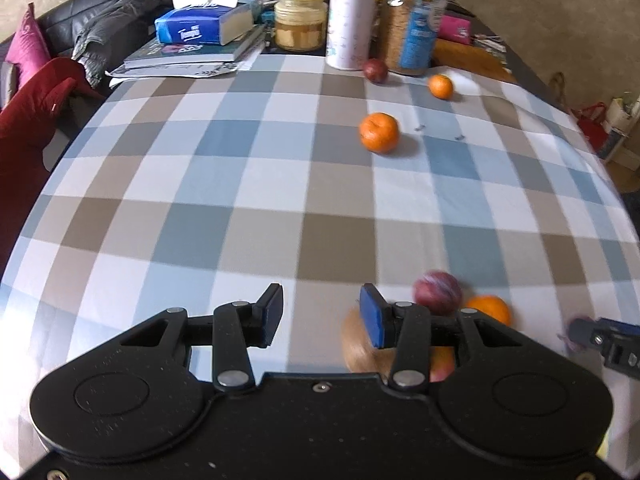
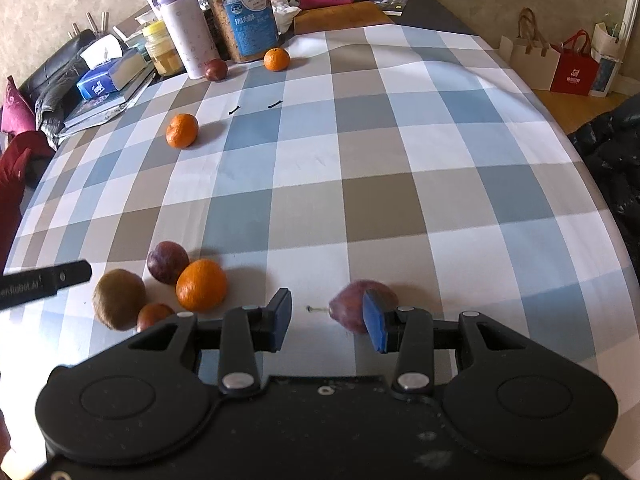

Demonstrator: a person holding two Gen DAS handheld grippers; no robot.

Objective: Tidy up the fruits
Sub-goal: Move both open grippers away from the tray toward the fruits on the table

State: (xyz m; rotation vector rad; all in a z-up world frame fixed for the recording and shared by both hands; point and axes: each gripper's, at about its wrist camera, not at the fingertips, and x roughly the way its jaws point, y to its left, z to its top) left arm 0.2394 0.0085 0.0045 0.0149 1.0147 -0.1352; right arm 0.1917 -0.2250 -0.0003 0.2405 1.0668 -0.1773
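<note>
A checked worktop (image 2: 360, 152) is shown from both wrist views. At the left of the right wrist view, clutter is stacked at the far edge: books (image 2: 100, 104), a tissue box (image 2: 108, 78), a jar (image 2: 162, 54), a flask (image 2: 188, 36) and a cereal canister (image 2: 248, 20). A plum (image 2: 216, 70) and a tangerine (image 2: 276, 59) are seen just before the canister; a second tangerine (image 2: 182, 130) lies alone nearer mid-worktop. Near the front left, a kiwi (image 2: 119, 298), a small red fruit (image 2: 154, 316), a dark plum (image 2: 167, 262) and an orange (image 2: 201, 285) are grouped, touching or nearly so. The left gripper (image 1: 320, 316) is held spread, with nothing between its fingers (image 1: 370, 316). The right gripper (image 2: 326, 316) is likewise spread and empty; a purple fruit (image 2: 352, 304) lies partly behind its right finger.
</note>
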